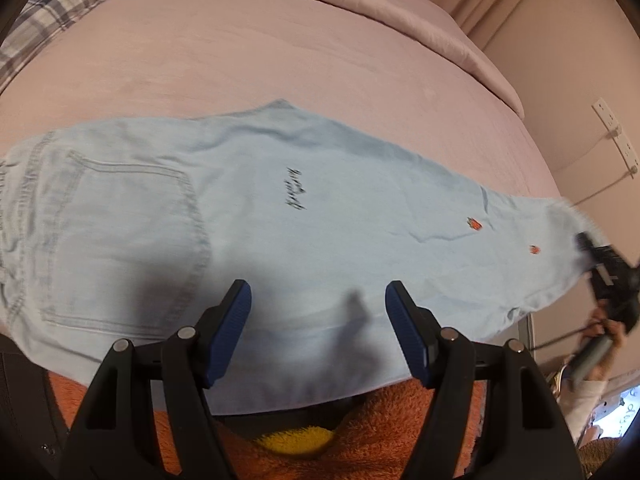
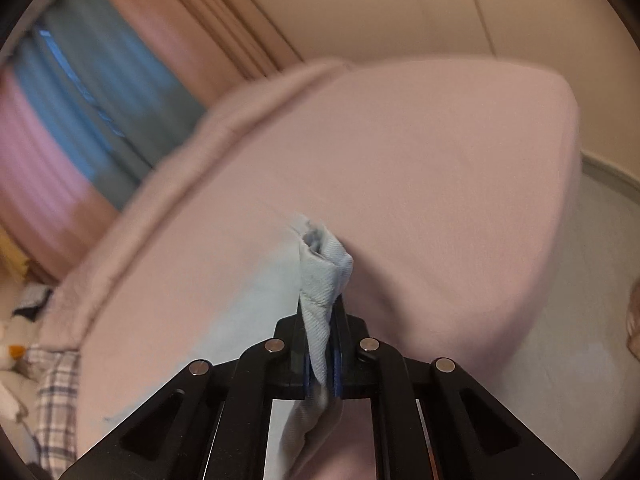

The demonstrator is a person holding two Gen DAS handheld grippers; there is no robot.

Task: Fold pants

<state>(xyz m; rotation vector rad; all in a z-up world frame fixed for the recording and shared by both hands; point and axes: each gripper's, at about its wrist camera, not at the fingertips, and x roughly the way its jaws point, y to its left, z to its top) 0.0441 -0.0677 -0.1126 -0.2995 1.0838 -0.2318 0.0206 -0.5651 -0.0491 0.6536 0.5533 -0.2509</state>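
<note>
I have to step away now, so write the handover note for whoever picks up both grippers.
Left gripper: open, over the middle of the pants, holding nothing.
Right gripper: shut on the leg hem, at the right end of the pants.
Pants: light blue denim, lying lengthwise on the pink bed, already doubled leg on leg, back pocket up, waistband to the left.
Left to do: carry the hem over toward the waistband, then flatten the fold.

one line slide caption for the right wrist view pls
Right gripper clamped on the hem of light blue jeans above a pink bed.
</note>
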